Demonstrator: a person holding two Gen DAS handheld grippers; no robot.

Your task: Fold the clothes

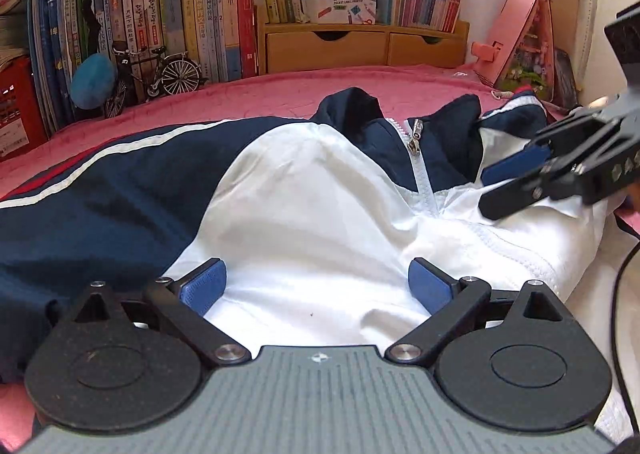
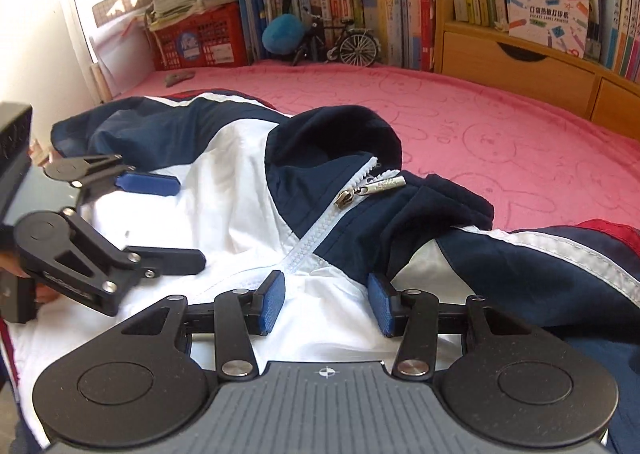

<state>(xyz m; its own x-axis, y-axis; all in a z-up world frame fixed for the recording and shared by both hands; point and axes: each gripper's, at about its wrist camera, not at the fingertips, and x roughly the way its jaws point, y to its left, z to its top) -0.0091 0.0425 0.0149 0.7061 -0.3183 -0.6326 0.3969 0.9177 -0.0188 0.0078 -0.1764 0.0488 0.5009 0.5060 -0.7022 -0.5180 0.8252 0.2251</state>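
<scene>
A navy, white and red zip jacket (image 1: 288, 189) lies front up on the pink cloth (image 1: 256, 97), collar away from me; it also shows in the right wrist view (image 2: 224, 181). Its silver zip pull (image 1: 413, 141) sits just below the collar, as the right wrist view (image 2: 348, 195) also shows. My left gripper (image 1: 316, 288) is open, its blue pads low over the white chest panel. My right gripper (image 2: 326, 304) is open over the white fabric beside the zip. Each gripper shows in the other's view: right (image 1: 500, 189), left (image 2: 188, 219).
Rows of books (image 1: 192, 9) and a wooden drawer unit (image 1: 360, 43) line the far edge. A model bicycle (image 1: 156, 73), a blue plush ball (image 1: 94, 79), a red crate (image 2: 200, 37) and a pink house-shaped box (image 1: 520, 41) stand there too. Bare pink cloth (image 2: 480, 125) lies beyond the collar.
</scene>
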